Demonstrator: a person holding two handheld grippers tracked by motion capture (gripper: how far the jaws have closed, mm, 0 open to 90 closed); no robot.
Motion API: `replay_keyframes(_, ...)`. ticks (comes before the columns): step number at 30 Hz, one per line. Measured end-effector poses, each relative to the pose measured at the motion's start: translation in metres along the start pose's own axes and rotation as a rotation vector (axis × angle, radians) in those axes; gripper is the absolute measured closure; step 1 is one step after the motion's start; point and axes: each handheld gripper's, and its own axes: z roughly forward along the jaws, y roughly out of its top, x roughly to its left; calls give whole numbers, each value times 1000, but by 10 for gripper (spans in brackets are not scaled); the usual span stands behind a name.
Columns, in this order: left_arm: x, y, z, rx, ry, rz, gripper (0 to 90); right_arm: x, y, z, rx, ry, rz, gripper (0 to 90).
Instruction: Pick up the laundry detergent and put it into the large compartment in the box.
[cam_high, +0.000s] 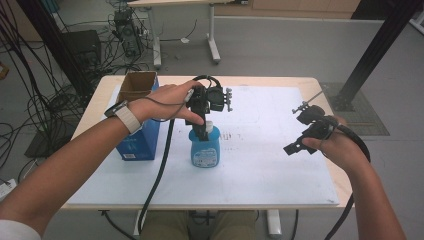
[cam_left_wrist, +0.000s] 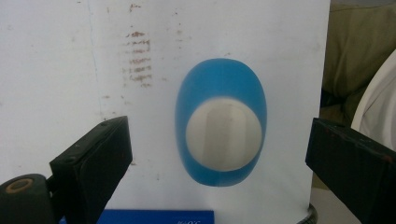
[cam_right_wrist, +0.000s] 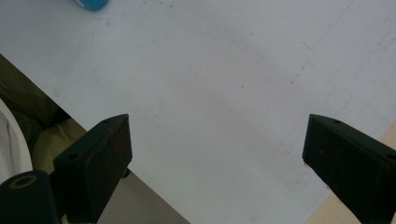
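Observation:
A blue bottle (cam_high: 205, 150) with a white cap stands upright on the white sheet (cam_high: 270, 165), left of centre. My left gripper (cam_high: 202, 125) points straight down over it, its black jaws low beside the cap. The left gripper view looks down on the white cap (cam_left_wrist: 223, 134) and the blue shoulders of the bottle (cam_left_wrist: 219, 77), with the left gripper (cam_left_wrist: 219, 135) open wide, one jaw on each side and apart from the cap. My right gripper (cam_high: 298, 129) hovers open over the sheet's right part, with nothing between its jaws (cam_right_wrist: 217, 135). The bottle's edge (cam_right_wrist: 93, 3) shows at the top left.
A blue carton (cam_high: 137, 125) with an open cardboard top stands left of the bottle, under my left forearm; its edge (cam_left_wrist: 154, 217) shows low in the left gripper view. The wooden table edge (cam_high: 325, 100) borders the sheet. Cables and table legs stand on the floor beyond.

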Motion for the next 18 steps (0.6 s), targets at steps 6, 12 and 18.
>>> replay_keyframes(6, 1, -1, 1, -3, -2, -3, 76, 0, 0, -1, -1, -3, -2, 81)
replay_keyframes(12, 1, -2, 1, -3, -1, -3, 76, 0, 1, -1, -1, -3, -1, 81)
replay_keyframes(18, 1, -3, 1, -4, 1, -7, 76, 1, 1, -1, 0, -4, 0, 81)
